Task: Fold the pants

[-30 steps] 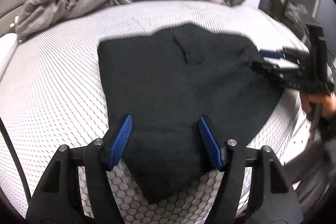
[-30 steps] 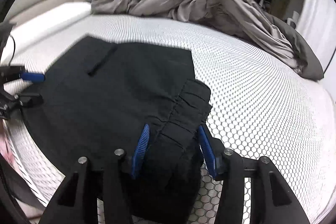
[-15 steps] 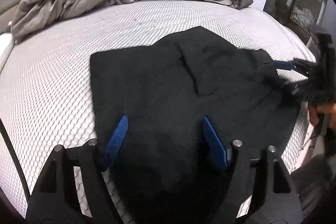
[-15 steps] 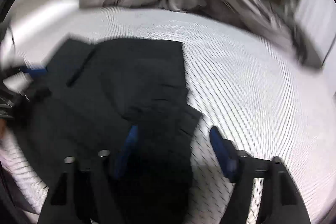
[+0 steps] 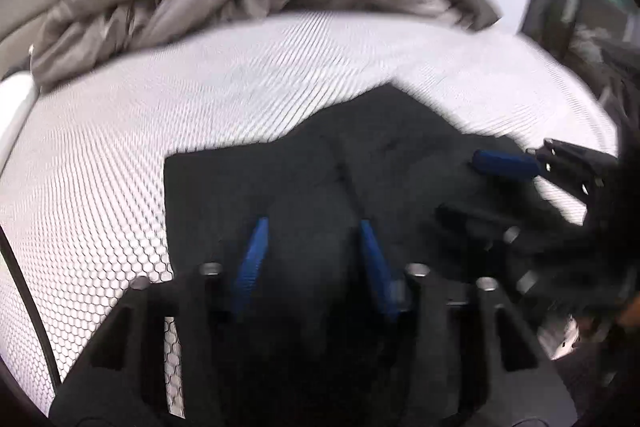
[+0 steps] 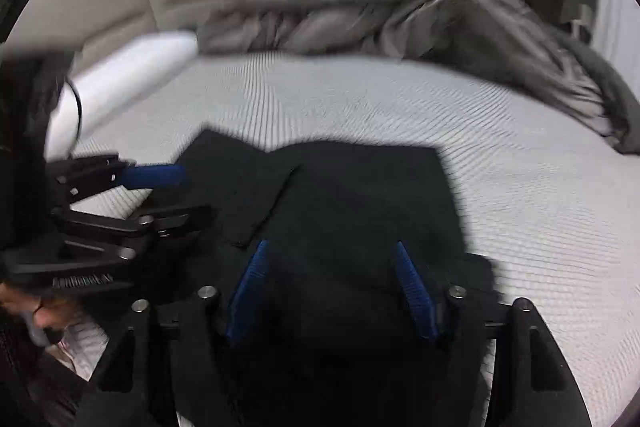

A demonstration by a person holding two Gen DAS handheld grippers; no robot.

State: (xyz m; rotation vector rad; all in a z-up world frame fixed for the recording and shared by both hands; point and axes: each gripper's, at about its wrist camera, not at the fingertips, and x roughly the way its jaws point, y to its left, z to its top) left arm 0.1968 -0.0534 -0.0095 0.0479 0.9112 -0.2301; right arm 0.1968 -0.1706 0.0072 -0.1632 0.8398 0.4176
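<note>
black pants [image 5: 304, 187]: lay folded on white mesh mattress [image 5: 120, 147]. left gripper [image 5: 312, 247]: jaws just narrowed, cloth between; grip unclear. right gripper [image 6: 332, 275]: jaws apart, just narrowing, over cloth.

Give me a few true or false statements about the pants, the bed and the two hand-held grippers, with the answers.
1. The pants are black. True.
2. The pants hang from a hanger. False: they lie on the white mattress.
3. A grey duvet is bunched at the far side of the bed. True.
4. The duvet covers the pants. False: it lies apart from them.
5. The right hand-held gripper has red pads. False: blue.
</note>
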